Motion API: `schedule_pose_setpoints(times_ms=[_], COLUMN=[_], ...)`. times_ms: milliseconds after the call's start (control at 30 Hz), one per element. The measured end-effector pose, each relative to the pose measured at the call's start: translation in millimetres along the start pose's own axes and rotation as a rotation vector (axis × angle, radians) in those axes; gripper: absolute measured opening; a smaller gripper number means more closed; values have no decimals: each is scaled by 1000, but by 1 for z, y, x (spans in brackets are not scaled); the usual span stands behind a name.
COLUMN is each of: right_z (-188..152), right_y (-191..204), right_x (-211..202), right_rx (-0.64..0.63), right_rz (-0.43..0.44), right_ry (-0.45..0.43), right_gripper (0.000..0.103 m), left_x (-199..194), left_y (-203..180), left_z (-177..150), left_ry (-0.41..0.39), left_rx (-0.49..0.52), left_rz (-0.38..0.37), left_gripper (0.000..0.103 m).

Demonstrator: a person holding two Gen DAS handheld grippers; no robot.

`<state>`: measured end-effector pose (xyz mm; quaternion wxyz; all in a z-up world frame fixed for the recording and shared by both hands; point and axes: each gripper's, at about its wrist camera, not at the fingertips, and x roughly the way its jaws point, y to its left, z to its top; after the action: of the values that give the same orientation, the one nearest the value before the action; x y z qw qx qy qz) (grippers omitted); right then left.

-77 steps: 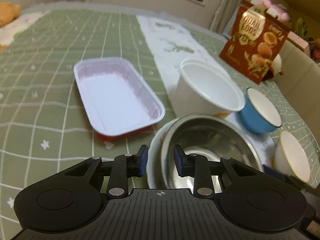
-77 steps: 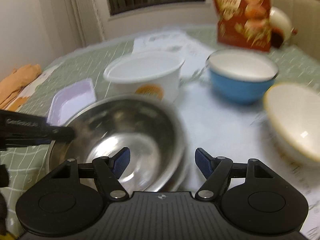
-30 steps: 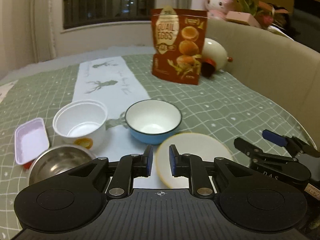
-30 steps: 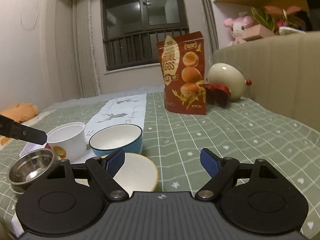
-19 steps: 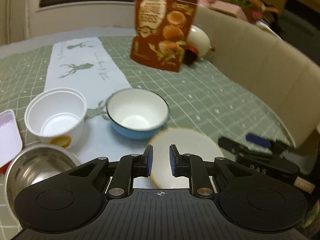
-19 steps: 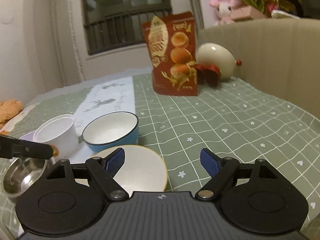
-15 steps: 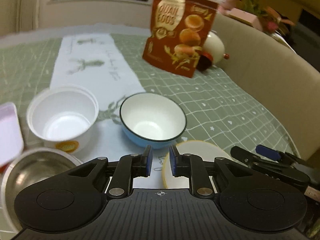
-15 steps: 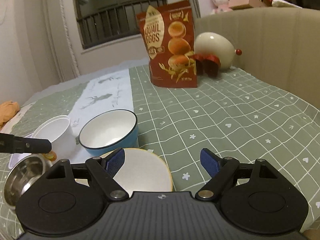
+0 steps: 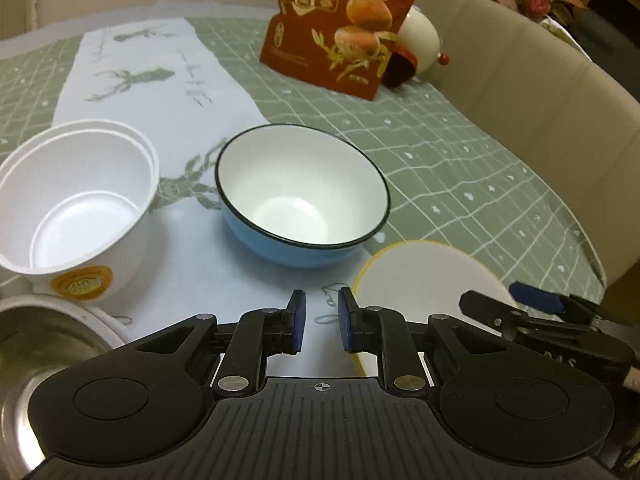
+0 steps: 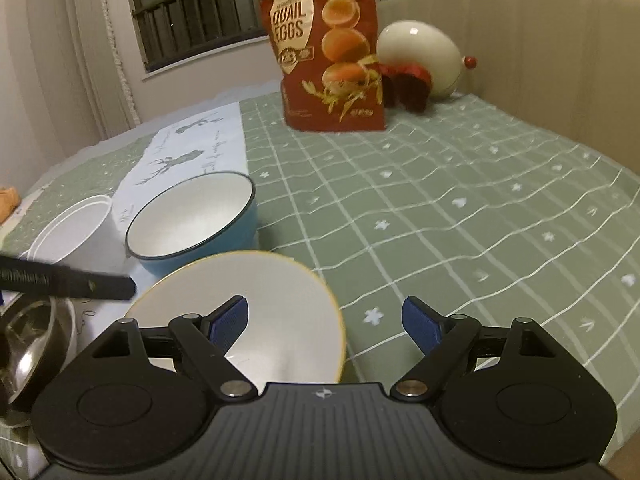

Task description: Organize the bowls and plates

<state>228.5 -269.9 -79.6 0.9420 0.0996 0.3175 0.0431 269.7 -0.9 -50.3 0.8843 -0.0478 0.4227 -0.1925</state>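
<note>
While spread, right fingers point(image 10: 230, 322) overlap the yellow-rimmed bowl point(image 10: 280, 304).

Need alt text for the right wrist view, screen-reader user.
The open right gripper hovers over a yellow-rimmed white bowl on a green checked tablecloth. Behind it sit a blue bowl, a white cup and a quail-egg bag.

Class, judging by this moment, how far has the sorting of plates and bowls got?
Done: the steel bowl sits nested on a white dish. In hand: nothing; the left gripper and right gripper are both empty. Left: the blue bowl, white cup and yellow-rimmed bowl stand separately.
</note>
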Motion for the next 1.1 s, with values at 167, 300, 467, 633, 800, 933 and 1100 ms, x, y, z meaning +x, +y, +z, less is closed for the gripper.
schedule_pose_setpoints(times_ms=[167,300,467,633,800,933,1100], right_z=[-12,-19,-22,-24,-25,-22,-21], right_y=[-11,-11,-17,-24,-21,-19,-19], right_x=[20,21,18,14,12,15,22], right_rx=[116,111,134,159,146,140,149], right_rz=[-1,16,22,45,63,62,72], right_ry=[49,41,38,44,50,60,80], right_gripper=[85,80,80,80,80,69,60], left_x=[6,2,-25,-15,3,9,19], left_y=[-6,-6,11,1,-8,-8,-3], left_z=[-1,-1,8,6,0,4,2], left_ry=[-11,-35,-96,-46,6,5,44], left_rx=[12,17,-60,-10,18,-17,-31], left_rz=[-16,-27,-163,-175,-95,-81,-58], left_gripper=[18,17,18,18,20,20,23])
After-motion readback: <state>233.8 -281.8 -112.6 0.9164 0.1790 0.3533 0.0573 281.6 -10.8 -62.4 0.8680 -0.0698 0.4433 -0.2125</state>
